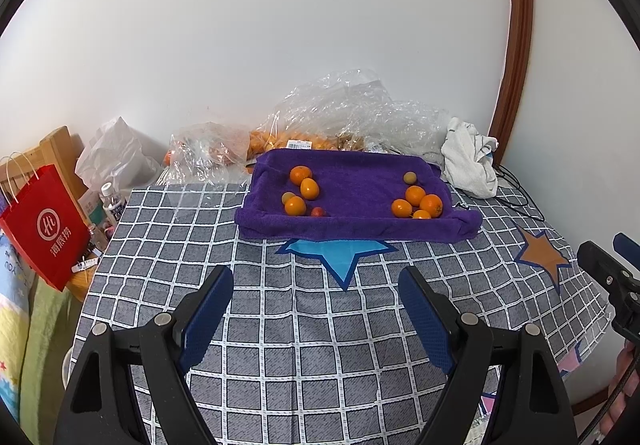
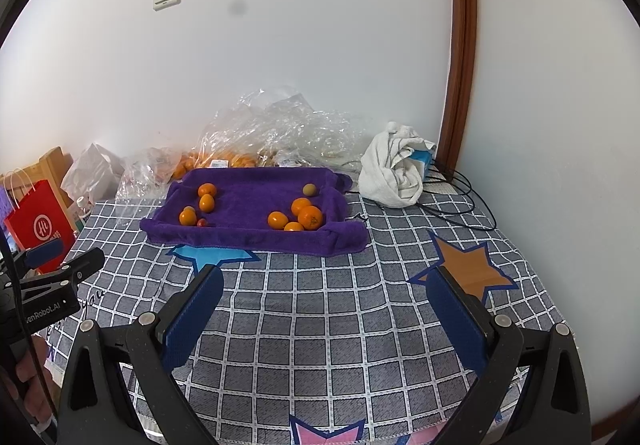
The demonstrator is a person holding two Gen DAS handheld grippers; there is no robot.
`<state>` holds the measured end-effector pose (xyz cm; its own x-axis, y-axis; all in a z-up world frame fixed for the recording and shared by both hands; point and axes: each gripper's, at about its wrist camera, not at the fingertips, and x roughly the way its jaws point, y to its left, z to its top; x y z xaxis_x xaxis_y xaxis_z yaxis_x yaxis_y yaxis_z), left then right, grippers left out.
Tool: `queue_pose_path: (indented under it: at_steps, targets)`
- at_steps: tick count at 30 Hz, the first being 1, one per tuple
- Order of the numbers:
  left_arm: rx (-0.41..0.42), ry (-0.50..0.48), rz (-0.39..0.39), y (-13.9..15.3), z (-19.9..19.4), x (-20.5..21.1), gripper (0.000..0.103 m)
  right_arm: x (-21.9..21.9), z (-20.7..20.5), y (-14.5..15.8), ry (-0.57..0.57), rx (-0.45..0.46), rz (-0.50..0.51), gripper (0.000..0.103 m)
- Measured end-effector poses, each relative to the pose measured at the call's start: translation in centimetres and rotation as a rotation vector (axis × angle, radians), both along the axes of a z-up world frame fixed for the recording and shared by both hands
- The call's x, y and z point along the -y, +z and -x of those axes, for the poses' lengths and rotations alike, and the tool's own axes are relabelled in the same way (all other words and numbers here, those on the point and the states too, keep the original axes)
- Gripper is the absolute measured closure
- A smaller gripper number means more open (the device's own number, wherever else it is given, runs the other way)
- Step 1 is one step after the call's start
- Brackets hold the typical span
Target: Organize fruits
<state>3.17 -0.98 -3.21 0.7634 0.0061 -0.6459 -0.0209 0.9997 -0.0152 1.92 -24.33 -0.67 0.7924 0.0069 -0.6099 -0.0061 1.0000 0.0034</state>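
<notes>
A purple towel tray (image 1: pixel 352 229) (image 2: pixel 248 241) lies on the checked tablecloth toward the back. On its left lie several orange fruits (image 1: pixel 306 188) (image 2: pixel 207 202), a greenish one and a small red fruit (image 1: pixel 318 212) (image 2: pixel 202 222). On its right lie several oranges (image 1: pixel 431 205) (image 2: pixel 310 216) and a greenish fruit (image 1: pixel 409 178) (image 2: pixel 309 189). My left gripper (image 1: pixel 316 281) is open and empty, well in front of the tray. My right gripper (image 2: pixel 326 281) is open and empty, also short of the tray. Each gripper shows at the other view's edge.
Crumpled clear plastic bags with more oranges (image 1: pixel 280 139) (image 2: pixel 224 159) lie behind the tray by the wall. A white cloth (image 1: pixel 470 157) (image 2: pixel 394 169) and black cables (image 2: pixel 460 201) sit at the back right. A red paper bag (image 1: pixel 44 229) and a bottle (image 1: pixel 111 201) stand left.
</notes>
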Motion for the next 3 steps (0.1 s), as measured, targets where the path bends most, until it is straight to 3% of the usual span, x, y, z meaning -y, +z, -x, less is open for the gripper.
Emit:
queue_pose_path:
  at_steps: [3]
  targets:
    - [-0.001, 0.006, -0.003, -0.11, -0.11, 0.1, 0.019, -0.12, -0.12, -0.02, 0.009, 0.002, 0.006, 0.003]
